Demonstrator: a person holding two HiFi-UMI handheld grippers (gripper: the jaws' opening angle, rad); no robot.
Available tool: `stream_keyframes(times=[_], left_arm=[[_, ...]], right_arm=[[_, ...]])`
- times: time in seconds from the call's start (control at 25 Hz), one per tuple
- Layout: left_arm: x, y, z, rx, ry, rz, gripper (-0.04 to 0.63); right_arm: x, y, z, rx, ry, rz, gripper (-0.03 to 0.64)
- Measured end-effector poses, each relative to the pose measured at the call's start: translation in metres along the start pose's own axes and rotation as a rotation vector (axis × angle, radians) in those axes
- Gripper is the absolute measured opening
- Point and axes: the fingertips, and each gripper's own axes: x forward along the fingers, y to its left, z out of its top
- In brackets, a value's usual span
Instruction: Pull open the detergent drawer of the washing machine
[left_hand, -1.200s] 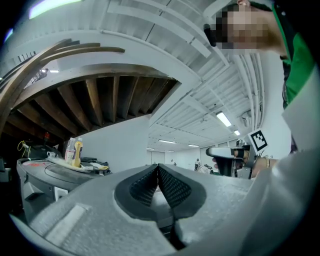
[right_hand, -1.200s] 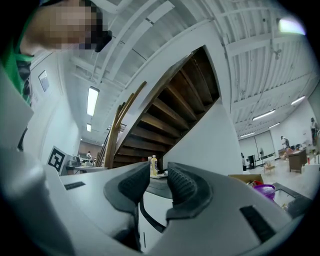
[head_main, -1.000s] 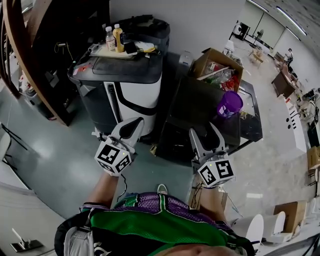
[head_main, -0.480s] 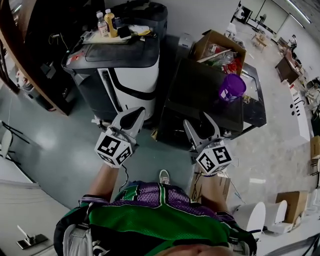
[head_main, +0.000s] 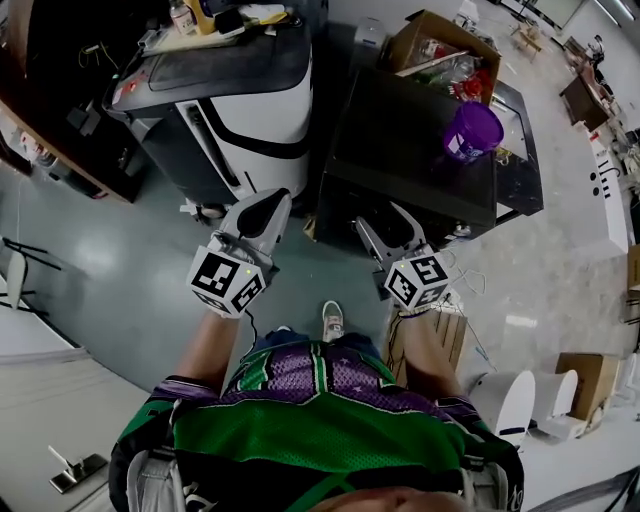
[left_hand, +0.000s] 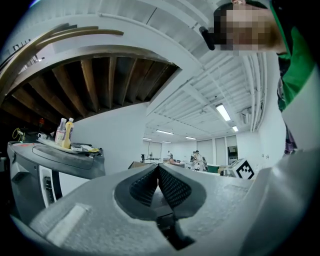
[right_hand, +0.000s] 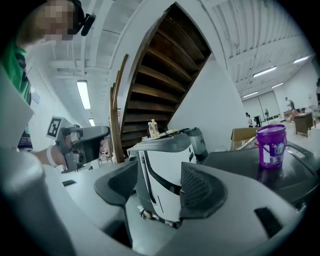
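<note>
A black box-shaped machine (head_main: 410, 140) stands ahead on the right, with a purple container (head_main: 472, 130) on its top. I cannot make out a detergent drawer on it in any view. My right gripper (head_main: 388, 222) hangs in front of its near face, open, with nothing between its jaws. In the right gripper view the right gripper (right_hand: 157, 185) frames a white and black machine (right_hand: 165, 170), and the purple container (right_hand: 270, 145) stands at the right. My left gripper (head_main: 268, 200) is shut on nothing in front of that white and black machine (head_main: 240, 100). In its own view the left gripper (left_hand: 158, 167) has its pads touching.
Bottles on a tray (left_hand: 64, 132) sit on top of the white and black machine (left_hand: 50, 165). An open cardboard box (head_main: 440, 50) with clutter stands behind the black machine. A wooden staircase (right_hand: 165, 75) rises at the left. Another cardboard box (head_main: 430, 340) lies by my right foot.
Both grippers have sunk, the right one more, and it now hangs lower against the black machine's front. The head view has tipped, so the machines sit higher in the picture.
</note>
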Motion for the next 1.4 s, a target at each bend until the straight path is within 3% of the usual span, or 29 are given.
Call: stream_keyframes(times=[0.52, 0.96, 1.16, 1.4], left_arm=[[0.038, -0.01, -0.033, 0.013, 0.053, 0.023, 0.018], [0.053, -0.007, -0.065, 0.011, 0.07, 0.04, 0.018], [0.05, -0.002, -0.079, 0.048, 0.093, 0.062, 0.018], [0.047, 0.006, -0.097, 0.071, 0.125, 0.082, 0.018]], right_arm=[[0.047, -0.057, -0.129, 0.175, 0.113, 0.069, 0.253], [0.088, -0.099, -0.211, 0.355, 0.108, 0.064, 0.253], [0.103, -0.116, -0.25, 0.42, 0.107, 0.057, 0.253], [0.119, -0.134, -0.265, 0.489, 0.051, 0.048, 0.253]])
